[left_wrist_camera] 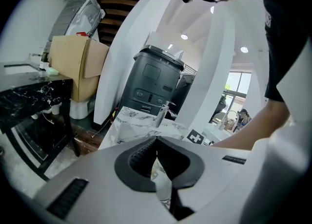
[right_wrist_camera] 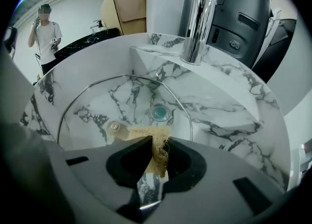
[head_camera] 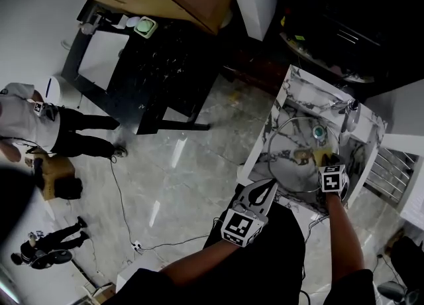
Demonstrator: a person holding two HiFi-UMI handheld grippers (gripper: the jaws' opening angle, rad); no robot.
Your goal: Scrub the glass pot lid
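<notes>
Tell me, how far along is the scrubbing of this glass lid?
Done: the glass pot lid lies in the sink, and the right hand-held gripper is shut on a tan scrubber. In hand: the scrubber rests on the lid beside its knob. Left, probably: the rest of the glass and a rinse; no water runs from the tap.

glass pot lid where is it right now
In the right gripper view the glass pot lid lies in the marble sink below the faucet, the right tool holding a tan scrubber against it beside its knob.
</notes>
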